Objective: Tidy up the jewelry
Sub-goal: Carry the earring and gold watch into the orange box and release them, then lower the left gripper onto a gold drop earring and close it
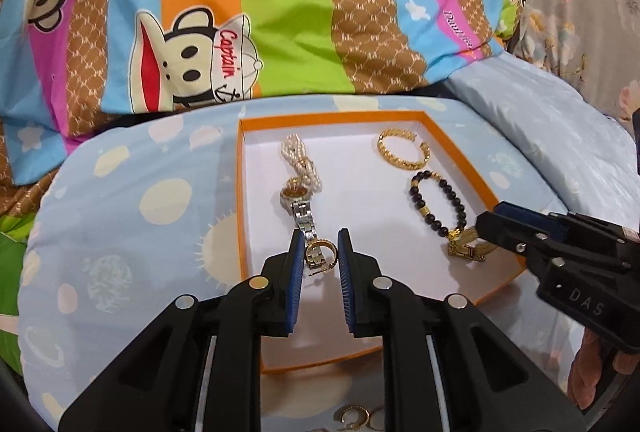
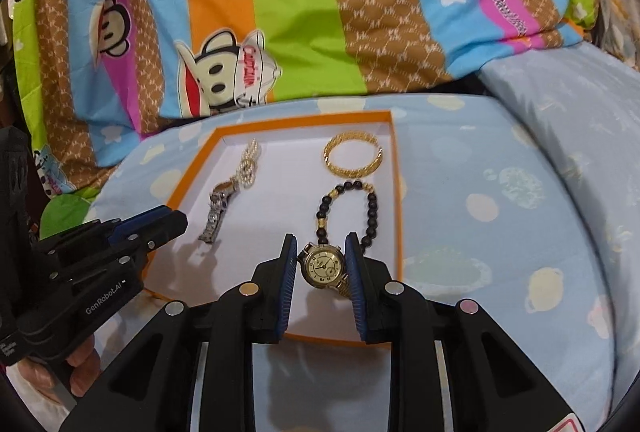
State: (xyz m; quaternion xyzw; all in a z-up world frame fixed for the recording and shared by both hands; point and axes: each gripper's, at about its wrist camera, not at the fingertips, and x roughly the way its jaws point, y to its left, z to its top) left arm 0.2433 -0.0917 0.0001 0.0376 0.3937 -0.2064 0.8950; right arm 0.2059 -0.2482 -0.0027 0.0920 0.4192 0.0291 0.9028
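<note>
Two grippers hung over one orange-rimmed tray (image 1: pixel 240 192) on the pale blue cushion (image 1: pixel 120 212), and each carried something small. The right gripper (image 2: pixel 321 258) was clenched on a gold watch (image 2: pixel 323 263) by the edges of its round case, above the tray's near right part; its gold strap dangled below. That grip looked thin to me: the case could pivot or slip between the pads, and it might drop onto the black bead bracelet (image 2: pixel 360 208) lying just beyond and tangle with it. The left gripper (image 1: pixel 319 252) pinched a gold hoop earring (image 1: pixel 320 252) over the near end of the silver watch (image 1: pixel 298 210). So light a piece could twist free, or catch in the watch band when released.

Counted from large to small: one tray; two watches, one silver and lying flat, one gold and held; three bracelets in the tray, namely the black bead one, a gold bangle (image 2: pixel 352 154) and a pearl strand (image 1: pixel 300 160); one held earring, with some further gold hoops (image 1: pixel 76 424) on the cushion outside the tray, too cut off to count.
</note>
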